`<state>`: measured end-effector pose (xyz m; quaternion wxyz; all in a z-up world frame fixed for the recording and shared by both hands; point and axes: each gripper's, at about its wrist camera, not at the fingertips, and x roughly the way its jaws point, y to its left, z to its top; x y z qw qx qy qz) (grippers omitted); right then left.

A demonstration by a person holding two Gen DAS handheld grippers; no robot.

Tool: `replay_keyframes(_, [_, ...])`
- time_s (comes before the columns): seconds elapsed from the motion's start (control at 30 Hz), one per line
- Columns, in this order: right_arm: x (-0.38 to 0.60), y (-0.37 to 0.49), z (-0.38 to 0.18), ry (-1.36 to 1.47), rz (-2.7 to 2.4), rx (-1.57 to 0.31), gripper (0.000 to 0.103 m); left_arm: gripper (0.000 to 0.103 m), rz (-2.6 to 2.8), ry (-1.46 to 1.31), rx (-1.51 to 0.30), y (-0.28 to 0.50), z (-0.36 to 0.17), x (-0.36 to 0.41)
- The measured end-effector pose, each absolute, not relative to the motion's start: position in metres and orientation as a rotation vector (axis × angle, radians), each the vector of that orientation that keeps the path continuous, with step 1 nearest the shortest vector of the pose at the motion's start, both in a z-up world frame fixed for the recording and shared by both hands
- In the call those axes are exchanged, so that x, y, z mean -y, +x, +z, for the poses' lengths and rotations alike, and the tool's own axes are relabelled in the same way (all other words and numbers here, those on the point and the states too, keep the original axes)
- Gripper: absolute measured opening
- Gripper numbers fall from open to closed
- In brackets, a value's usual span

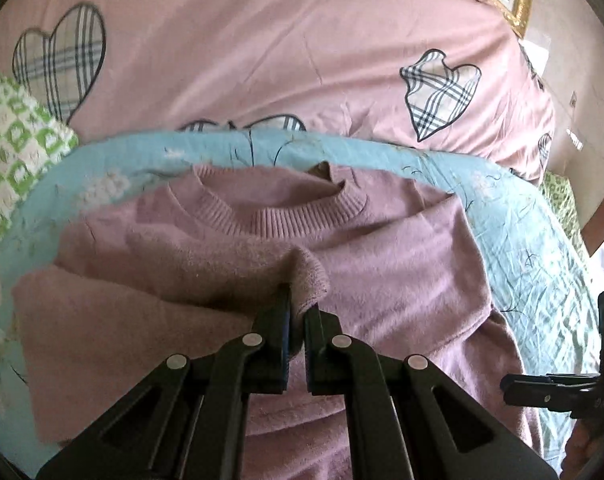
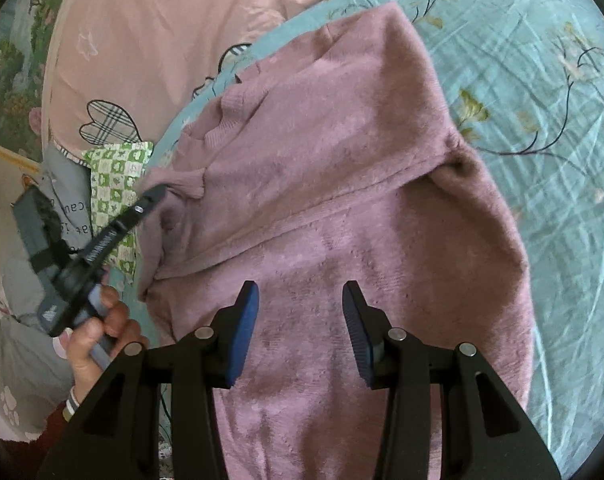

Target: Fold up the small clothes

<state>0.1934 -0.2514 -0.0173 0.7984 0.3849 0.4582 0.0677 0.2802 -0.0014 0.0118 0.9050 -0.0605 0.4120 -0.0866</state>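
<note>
Two layers of bedding lie beyond both tongs: a pink quilt [image 1: 262, 60] printed with plaid hearts fills the far side, and nearer, directly under the work, a light blue floral sheet [image 1: 533, 248] spreads out past the tips on either side. A green-and-white checked cloth [image 1: 18, 160] sits far off to the left of the left tongs, against the quilt.

On the blue sheet lies a mauve knit sweater [image 1: 401, 264], the thing being folded. It rests flat, its ribbed collar [image 1: 286, 216] straight ahead of the left tongs and pointing away from them; the body runs back beneath both tools. One sleeve [image 1: 206, 256] is drawn across the chest from the left, its cuff end reaching the left tips.

The left gripper [image 1: 298, 312] has its jaws pressed together on that cuff, a fold of fuzzy fabric pinched between the pads. A person's hand [image 2: 102, 332] grasps its handle, seen to the left of the right tongs.

The right gripper [image 2: 300, 300] hangs over the lower body of the sweater with its jaws about half apart; nothing sits between the blue pads [image 2: 244, 332], and whether the tips touch the knit cannot be told.
</note>
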Motion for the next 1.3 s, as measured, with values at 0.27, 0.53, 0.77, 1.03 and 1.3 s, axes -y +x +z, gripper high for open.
replay_keyframes(0.27, [0.246,0.211,-0.029,0.896,0.18,-0.986,0.045,0.003,-0.291,-0.258,-0.796,0.265,0.021,-0.017])
replay_keyframes(0.53, [0.243,0.24,-0.015,0.91,0.139,-0.905,0.045,0.004,-0.429,-0.27,-0.724,0.275,0.053,0.016])
replay_keyframes(0.77, [0.266,0.236,-0.037,0.941,0.032,-0.934,0.045,0.007,-0.395,-0.213,-0.93,0.285,-0.022,0.03])
replay_keyframes(1.03, [0.261,0.237,-0.043,1.02,0.085,-0.931,0.045,0.052,-0.33,-0.195,-0.978,0.262,-0.032,0.01])
replay_keyframes(1.3, [0.243,0.257,-0.058,1.186,0.163,-0.934,0.051,0.065,-0.072,-0.082,-0.967,0.217,-0.017,-0.055])
